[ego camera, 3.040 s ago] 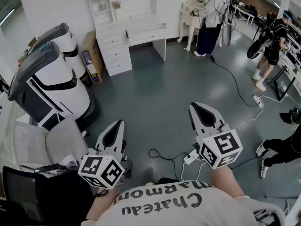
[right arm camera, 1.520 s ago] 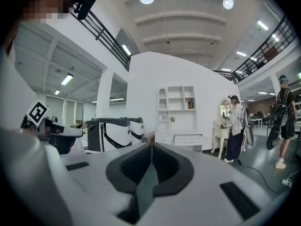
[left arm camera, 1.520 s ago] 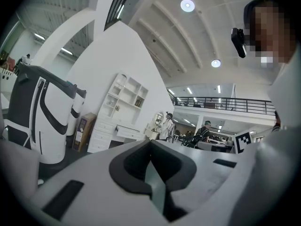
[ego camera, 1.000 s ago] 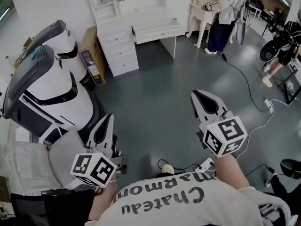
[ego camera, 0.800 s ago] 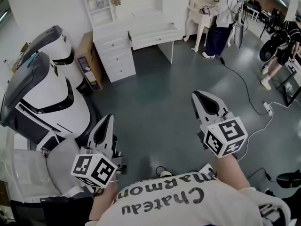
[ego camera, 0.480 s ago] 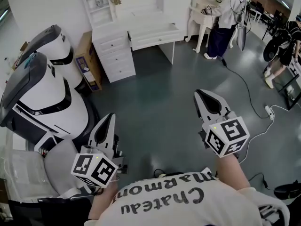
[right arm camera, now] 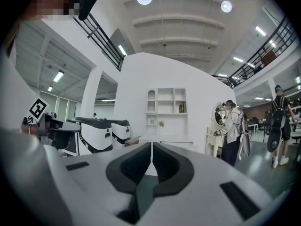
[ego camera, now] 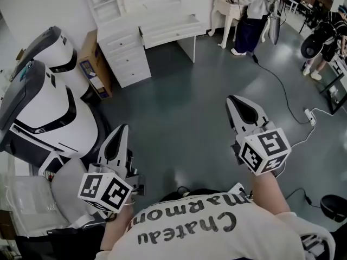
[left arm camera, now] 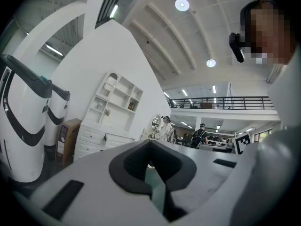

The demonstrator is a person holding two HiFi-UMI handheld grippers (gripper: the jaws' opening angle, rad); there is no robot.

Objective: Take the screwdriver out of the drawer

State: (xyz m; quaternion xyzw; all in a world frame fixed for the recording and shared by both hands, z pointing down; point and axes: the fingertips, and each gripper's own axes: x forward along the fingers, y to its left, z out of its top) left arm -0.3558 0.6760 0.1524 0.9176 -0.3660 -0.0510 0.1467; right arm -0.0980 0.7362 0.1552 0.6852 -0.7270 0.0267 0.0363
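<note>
Jaws of my left hand-held gripper (ego camera: 120,130) and right hand-held gripper (ego camera: 235,99) are pressed together, empty. My white wooden desk with drawers (ego camera: 129,58) stands well ahead across the grey floor (ego camera: 179,126); the screwdriver is hidden from me.

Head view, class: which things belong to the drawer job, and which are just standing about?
Job: white drawer desk, left hand-held gripper, right hand-held gripper, both shut and empty.
Standing about: white machines, cardboard box, floor cable, chair.
</note>
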